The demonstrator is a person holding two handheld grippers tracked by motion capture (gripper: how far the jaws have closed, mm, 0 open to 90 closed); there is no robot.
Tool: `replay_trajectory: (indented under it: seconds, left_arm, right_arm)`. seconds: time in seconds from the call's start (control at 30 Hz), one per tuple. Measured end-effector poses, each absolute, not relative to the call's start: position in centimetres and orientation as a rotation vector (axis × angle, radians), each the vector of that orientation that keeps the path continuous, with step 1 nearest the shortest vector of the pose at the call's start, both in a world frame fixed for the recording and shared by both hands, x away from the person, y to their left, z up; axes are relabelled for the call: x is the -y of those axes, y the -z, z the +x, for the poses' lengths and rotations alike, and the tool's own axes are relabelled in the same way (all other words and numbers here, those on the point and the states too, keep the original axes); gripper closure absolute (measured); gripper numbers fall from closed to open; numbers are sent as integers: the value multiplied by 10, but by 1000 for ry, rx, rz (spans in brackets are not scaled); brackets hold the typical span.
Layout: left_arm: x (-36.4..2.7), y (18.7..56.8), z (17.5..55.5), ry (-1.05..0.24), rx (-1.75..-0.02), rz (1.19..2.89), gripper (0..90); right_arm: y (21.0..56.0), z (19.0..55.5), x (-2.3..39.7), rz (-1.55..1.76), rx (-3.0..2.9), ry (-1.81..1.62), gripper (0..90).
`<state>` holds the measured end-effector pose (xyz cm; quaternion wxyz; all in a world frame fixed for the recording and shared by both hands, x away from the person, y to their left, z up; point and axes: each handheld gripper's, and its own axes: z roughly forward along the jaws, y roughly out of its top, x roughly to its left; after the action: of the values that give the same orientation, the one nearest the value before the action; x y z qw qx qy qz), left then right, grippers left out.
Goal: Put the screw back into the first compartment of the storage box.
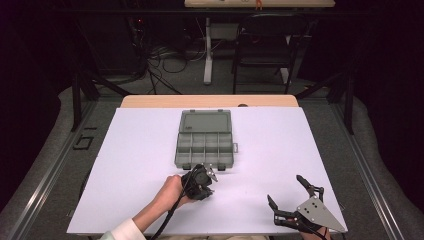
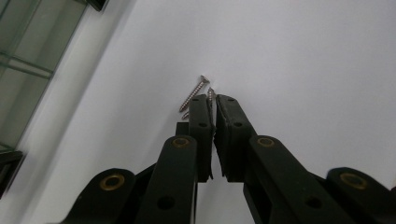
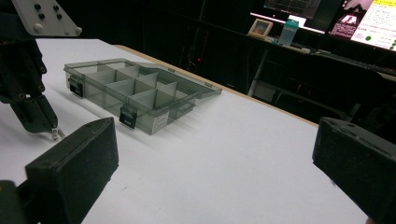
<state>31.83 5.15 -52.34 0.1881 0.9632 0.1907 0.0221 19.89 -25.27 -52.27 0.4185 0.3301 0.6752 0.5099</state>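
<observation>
One screw is being pinched by the left gripper, seemingly near its tip; it may slip. The right gripper is gaping empty.

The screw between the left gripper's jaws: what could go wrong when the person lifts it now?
The left gripper is shut on one screw only near its tip, so it may slip or swing out during the lift. A second screw lies right beside the jaws and could be dragged or knocked across the white table. The open organizer box has small compartments, so a loosely held screw might drop into the wrong one.
</observation>
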Motion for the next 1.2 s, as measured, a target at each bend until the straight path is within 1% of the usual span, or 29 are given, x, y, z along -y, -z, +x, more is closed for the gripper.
replay_trajectory:
  seconds: [0.57,1.2]
  left_arm:
    - [-60,508,322,-72,-524,2718,853]
    - [-94,491,337,-100,-608,2721,853]
  right_arm:
    - [523,199,253,827,-1700,-1278,0]
    - [523,199,252,828,-1701,-1273,0]
